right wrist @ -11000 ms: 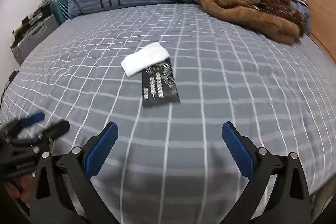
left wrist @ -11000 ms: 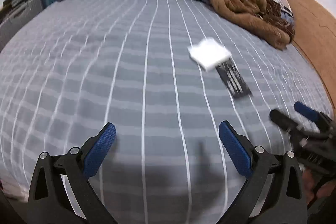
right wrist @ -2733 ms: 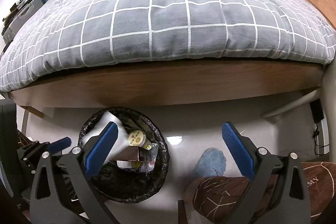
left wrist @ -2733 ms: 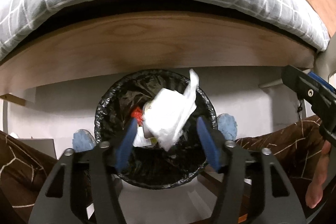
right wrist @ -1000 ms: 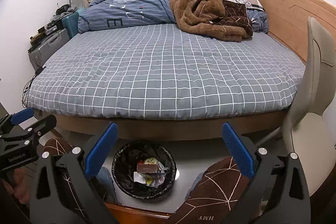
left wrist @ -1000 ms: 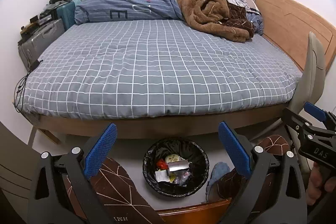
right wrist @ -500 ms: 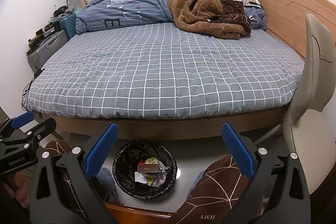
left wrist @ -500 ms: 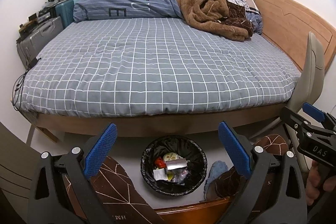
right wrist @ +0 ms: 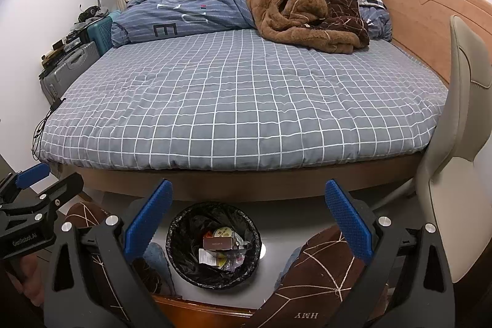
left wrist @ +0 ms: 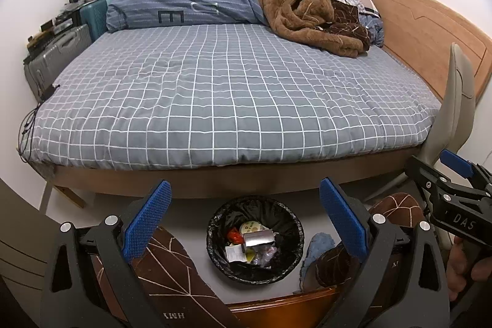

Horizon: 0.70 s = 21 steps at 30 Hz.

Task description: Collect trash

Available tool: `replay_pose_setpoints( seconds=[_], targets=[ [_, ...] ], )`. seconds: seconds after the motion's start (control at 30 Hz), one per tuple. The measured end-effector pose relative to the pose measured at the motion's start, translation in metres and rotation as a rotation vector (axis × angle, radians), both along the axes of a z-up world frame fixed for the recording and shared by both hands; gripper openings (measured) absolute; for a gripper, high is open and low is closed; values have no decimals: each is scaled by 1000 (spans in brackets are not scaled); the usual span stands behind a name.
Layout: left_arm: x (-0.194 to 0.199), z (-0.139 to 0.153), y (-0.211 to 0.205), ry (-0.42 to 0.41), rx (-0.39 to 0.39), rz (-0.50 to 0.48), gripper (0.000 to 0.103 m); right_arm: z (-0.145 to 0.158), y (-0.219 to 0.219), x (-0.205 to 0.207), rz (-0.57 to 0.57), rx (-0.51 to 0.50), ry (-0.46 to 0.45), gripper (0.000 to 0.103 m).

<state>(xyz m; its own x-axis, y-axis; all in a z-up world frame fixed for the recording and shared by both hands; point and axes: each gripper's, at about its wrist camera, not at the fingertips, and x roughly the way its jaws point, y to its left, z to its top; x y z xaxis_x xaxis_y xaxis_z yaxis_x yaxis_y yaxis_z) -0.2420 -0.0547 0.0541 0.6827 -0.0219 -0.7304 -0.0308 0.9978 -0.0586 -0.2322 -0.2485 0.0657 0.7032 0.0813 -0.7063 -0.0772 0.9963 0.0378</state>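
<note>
On the floor at the foot of the bed [left wrist: 233, 88] sits a round trash bin [left wrist: 215, 248] lined with a black bag, just in front of the wooden bed frame. Bin holds the collected trash [left wrist: 250, 245]: a silvery box-like piece, a round yellowish lid, a red scrap, white paper and crumpled clear plastic, all inside the rim. From the right wrist view the same bin [right wrist: 181, 254] shows a brown box on top of the pile. Left gripper [left wrist: 246, 220] is held above and in front of the bin, blue-padded fingers [left wrist: 147, 220] spread wide, nothing between them. Right gripper [right wrist: 247, 222] likewise spread wide and empty, raised above the bin. Each gripper also appears at the edge of the other's view, with a bit of the holding hand [left wrist: 461, 263] visible at lower right of the left view. Person's legs in brown patterned trousers [right wrist: 316, 278] flank the bin, a blue slipper [left wrist: 319, 248] just beside its right side. Bed has a grey checked cover with no loose items on the flat part; a blue striped duvet [left wrist: 190, 5] and a brown blanket [left wrist: 307, 14] are heaped at the far end. Beige chair [right wrist: 461, 143] stands near the bed's right corner; suitcases [left wrist: 58, 54] along the left wall.
</note>
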Motion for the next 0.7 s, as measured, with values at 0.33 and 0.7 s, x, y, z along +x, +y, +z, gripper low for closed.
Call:
replay_pose_setpoints(
  seconds=[0.33, 0.7],
  targets=[
    [1, -3, 1, 8, -4, -2, 95, -2, 0, 0, 3, 0, -4, 95],
    [3, -6, -3, 22, -1, -21, 95, -4, 1, 0, 6, -3, 4, 95]
  ],
)
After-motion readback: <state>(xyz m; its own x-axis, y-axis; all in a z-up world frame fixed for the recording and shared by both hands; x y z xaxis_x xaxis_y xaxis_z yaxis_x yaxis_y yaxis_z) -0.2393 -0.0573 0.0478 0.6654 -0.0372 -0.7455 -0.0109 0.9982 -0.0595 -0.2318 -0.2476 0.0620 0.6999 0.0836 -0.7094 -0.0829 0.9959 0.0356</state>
